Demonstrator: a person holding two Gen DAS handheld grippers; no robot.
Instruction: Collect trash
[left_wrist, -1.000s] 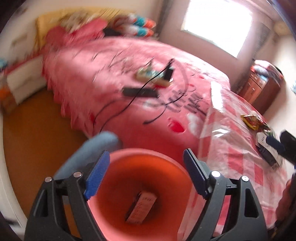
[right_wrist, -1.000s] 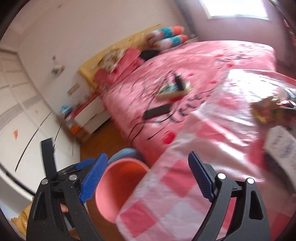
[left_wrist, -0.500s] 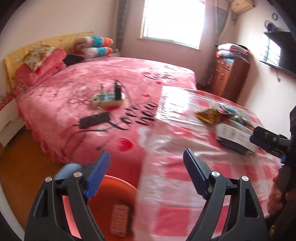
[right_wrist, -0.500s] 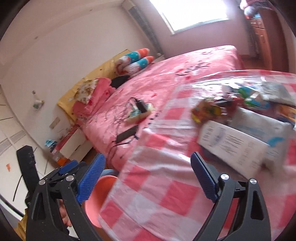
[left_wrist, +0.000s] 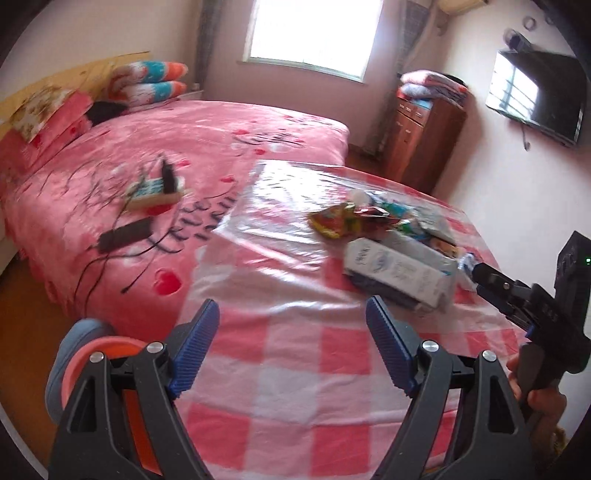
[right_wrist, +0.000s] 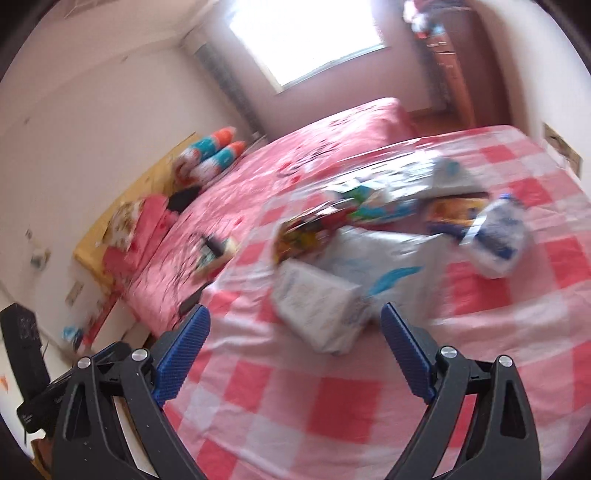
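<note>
Begin with the table (left_wrist: 295, 373): checked cloth under clear film, filling six o'clock in both views, with the bed (left_wrist: 155, 147) beyond it at ten o'clock. Note the bin (left_wrist: 98, 349) low at eight o'clock of the left view, just off the table's near-left corner. That looks like the drop point.

Go for the trash heaped mid-table, taking the box (right_wrist: 317, 306) first. Find it lying flat at twelve o'clock, just ahead of the right gripper (right_wrist: 293, 312), jaws spread wide and holding nothing. Come in low, straddle a narrow side rather than the broad face, and close firmly without crushing the card. Expect some slip on the glossy film, so lift before swinging toward the bin. Hold the left gripper (left_wrist: 291, 304), likewise spread and empty, over the near edge and out of that path. Leave the bag (right_wrist: 498, 236) and the wrapper (left_wrist: 332, 221) for later trips.

Only in the left view:
- the bin
- a TV (left_wrist: 535, 96) at two o'clock
- the right gripper side-on at three o'clock, tip close to the box's far end

Only in the right view:
- the bag at two o'clock, apart from the box
- the box's near end face, though blurred
- the left gripper's black body at eight o'clock
</note>
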